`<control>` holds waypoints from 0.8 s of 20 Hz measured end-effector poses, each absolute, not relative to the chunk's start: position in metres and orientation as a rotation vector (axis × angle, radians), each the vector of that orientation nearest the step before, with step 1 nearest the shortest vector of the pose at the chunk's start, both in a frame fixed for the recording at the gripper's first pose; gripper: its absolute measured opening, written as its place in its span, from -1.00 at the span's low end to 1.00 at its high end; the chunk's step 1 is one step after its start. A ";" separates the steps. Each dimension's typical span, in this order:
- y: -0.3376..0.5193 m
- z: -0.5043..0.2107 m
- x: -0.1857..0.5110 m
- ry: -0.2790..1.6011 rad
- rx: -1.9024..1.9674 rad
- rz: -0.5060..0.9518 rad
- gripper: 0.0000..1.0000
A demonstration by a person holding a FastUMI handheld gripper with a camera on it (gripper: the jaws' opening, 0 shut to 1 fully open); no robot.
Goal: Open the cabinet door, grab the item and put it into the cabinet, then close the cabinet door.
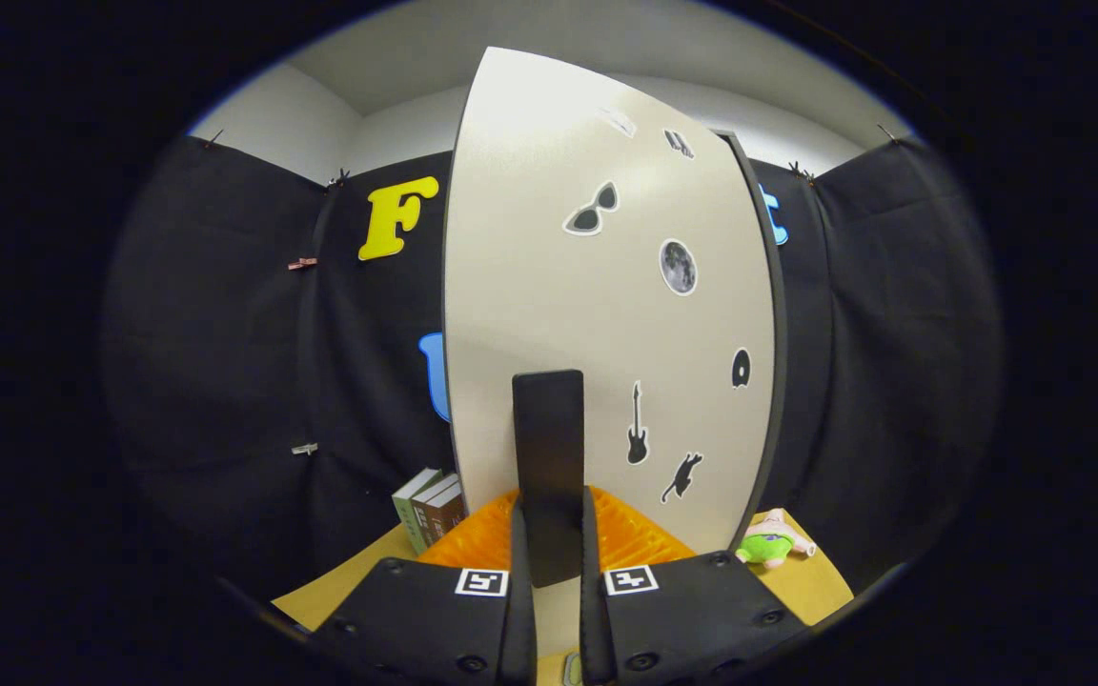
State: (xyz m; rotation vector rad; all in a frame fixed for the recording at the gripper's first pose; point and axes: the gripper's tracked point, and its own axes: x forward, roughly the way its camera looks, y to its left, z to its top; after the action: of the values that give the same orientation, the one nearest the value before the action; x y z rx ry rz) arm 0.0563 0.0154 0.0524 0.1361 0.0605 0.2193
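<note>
I'm pinching the cabinet door's [597, 314] upright black handle [548, 467] between the gripper's [549, 562] fingers, its long axis running vertically.

Matt, smooth cabinet door [549, 286] with a matt dark handle [548, 457]; wood-look tabletop [811, 581]; soft plush toy [770, 543].

Bright overhead light, glare high on cabinet door [549, 238], sharp focus, fisheye-bent edges

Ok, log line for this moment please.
phase: door handling | gripper: shut on door handle | cabinet door: upright | plush toy: on table, outside cabinet
</note>
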 end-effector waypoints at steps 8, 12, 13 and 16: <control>-0.057 0.051 0.018 0.071 0.154 0.118 -0.58; -0.097 0.048 0.008 0.079 0.193 0.038 -0.73; -0.106 0.046 0.006 0.088 0.193 0.017 -0.74; -0.129 0.042 0.008 0.079 0.138 -0.058 -0.74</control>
State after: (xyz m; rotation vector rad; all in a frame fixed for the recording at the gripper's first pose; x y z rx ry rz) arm 0.0076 -0.1289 0.0418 0.1381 0.0792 -0.0581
